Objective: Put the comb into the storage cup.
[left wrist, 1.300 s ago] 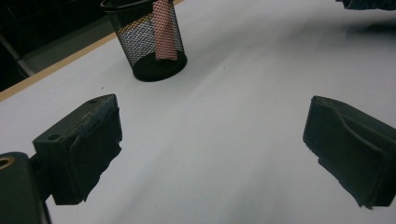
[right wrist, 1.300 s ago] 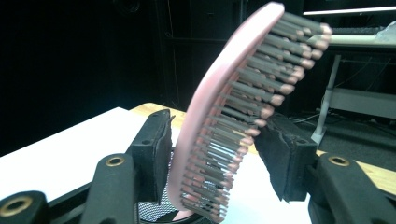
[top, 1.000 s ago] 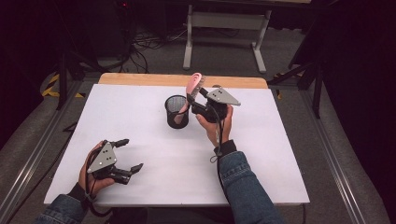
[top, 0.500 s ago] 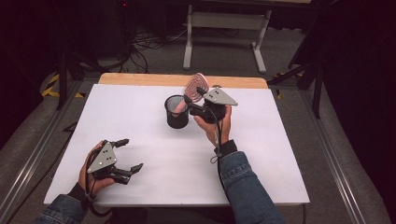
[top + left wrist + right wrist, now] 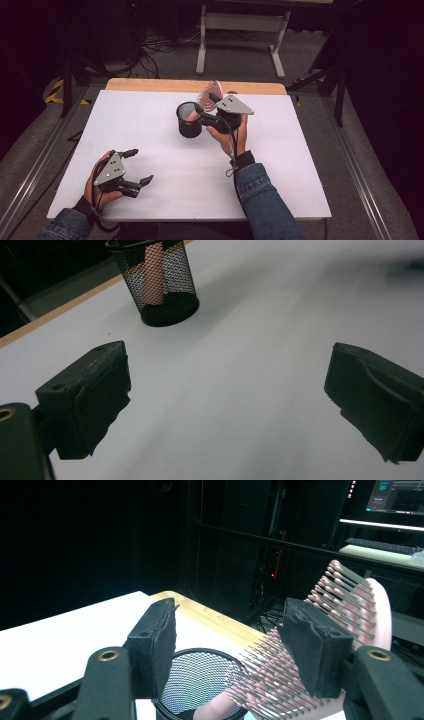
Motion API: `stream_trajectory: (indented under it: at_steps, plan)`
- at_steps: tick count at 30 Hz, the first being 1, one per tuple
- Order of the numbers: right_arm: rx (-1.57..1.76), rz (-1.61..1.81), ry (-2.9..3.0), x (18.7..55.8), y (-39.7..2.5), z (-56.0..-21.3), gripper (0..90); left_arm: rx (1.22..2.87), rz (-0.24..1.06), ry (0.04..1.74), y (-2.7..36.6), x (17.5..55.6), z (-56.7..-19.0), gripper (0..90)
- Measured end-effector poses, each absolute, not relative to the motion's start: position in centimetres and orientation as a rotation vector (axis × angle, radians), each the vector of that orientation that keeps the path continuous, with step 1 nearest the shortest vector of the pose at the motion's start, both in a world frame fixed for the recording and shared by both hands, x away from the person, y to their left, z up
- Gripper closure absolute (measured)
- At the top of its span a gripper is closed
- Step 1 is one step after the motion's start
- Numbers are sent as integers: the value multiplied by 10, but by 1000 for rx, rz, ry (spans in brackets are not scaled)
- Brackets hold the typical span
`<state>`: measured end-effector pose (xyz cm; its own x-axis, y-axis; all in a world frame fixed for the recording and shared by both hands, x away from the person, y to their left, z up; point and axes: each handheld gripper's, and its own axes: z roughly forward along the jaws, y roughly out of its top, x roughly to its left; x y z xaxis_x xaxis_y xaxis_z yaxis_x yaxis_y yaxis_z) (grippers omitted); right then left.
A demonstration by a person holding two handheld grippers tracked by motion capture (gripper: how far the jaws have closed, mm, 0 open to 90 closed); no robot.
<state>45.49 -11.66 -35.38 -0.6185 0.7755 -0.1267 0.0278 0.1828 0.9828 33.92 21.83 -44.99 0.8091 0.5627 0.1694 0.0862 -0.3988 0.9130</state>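
Over the last second the pink hairbrush (image 5: 212,95) tipped over. It had stood nearly upright in the right gripper (image 5: 209,109), above the 2 o'clock side of the black mesh cup (image 5: 189,120). It then leaned away toward 1 o'clock, its bristled head swinging out past the cup's rim while its handle went down inside the cup, where it showed through the mesh in the left gripper view. The right gripper's jaws came apart, and the brush was no longer clamped between them.
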Motion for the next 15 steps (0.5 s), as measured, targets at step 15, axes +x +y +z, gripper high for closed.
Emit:
stream_trajectory:
  at_steps: [15]
  plan:
    - [717, 1494, 1829, 448, -118, -347, 304, 1940, 562, 482, 218, 339, -450, 58]
